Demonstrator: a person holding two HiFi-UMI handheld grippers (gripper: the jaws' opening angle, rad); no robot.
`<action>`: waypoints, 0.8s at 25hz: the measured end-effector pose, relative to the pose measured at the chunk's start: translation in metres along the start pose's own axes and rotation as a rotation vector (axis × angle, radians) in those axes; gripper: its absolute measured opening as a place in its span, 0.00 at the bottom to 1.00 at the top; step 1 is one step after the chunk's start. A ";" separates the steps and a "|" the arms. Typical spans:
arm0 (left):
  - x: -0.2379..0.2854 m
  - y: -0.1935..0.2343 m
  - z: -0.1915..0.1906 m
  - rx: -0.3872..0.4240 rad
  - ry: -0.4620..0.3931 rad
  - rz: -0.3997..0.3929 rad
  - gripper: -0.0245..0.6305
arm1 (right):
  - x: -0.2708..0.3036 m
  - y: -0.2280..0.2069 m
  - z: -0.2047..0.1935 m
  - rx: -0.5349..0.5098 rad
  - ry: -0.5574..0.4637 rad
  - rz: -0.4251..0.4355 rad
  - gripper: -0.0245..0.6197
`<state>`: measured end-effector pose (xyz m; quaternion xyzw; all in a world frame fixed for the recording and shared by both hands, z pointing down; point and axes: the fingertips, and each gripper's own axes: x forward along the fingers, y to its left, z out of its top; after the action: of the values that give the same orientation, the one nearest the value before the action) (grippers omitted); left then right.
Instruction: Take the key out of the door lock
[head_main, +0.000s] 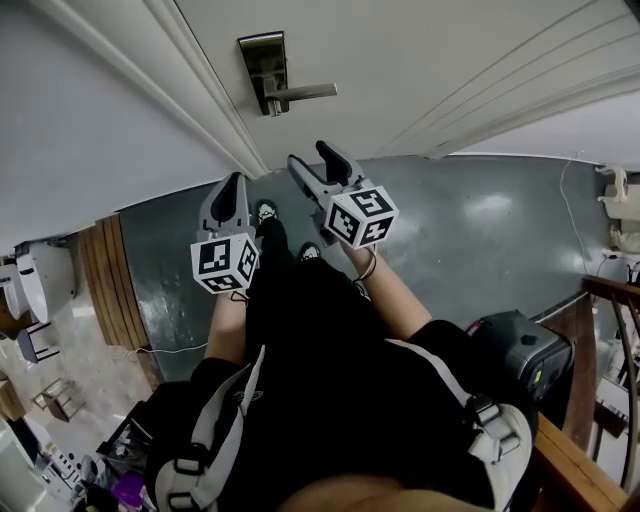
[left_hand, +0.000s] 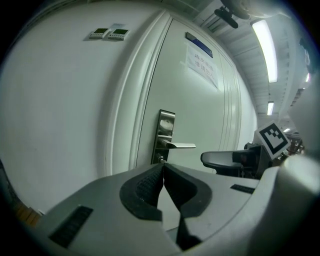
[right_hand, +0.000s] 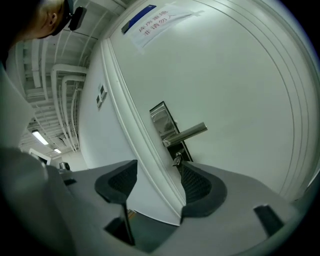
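The white door (head_main: 430, 70) carries a metal lock plate (head_main: 262, 60) with a lever handle (head_main: 300, 95). In the right gripper view a small key (right_hand: 177, 160) sticks out of the plate (right_hand: 161, 120) under the handle (right_hand: 189, 134), close by the right pad's tip and not between the pads. My right gripper (right_hand: 157, 176) is open, short of the door (head_main: 315, 160). My left gripper (left_hand: 162, 169) is shut with nothing in it and hangs lower left of the lock (head_main: 236, 190). Its view shows the plate (left_hand: 165, 131), the key (left_hand: 161, 159) and the right gripper's finger (left_hand: 222, 160).
The door frame (head_main: 190, 90) runs left of the lock, with white wall beyond. A paper notice (left_hand: 202, 63) hangs high on the door and two wall switches (left_hand: 108, 33) sit left of the frame. A black box (head_main: 522, 352) and a wooden rail (head_main: 585, 330) stand at right.
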<state>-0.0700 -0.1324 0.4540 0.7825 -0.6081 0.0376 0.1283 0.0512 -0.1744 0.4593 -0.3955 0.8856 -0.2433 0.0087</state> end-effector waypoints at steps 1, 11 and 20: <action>0.004 0.004 -0.001 0.001 0.002 0.003 0.07 | 0.007 -0.002 -0.001 0.004 0.006 0.001 0.48; 0.044 0.043 -0.022 -0.034 0.061 -0.006 0.07 | 0.065 -0.024 -0.019 0.137 0.043 -0.003 0.46; 0.077 0.065 -0.034 -0.041 0.106 -0.033 0.07 | 0.107 -0.040 -0.027 0.246 0.037 -0.011 0.45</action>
<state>-0.1097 -0.2115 0.5132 0.7865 -0.5881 0.0645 0.1772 -0.0005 -0.2612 0.5191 -0.3918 0.8468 -0.3576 0.0393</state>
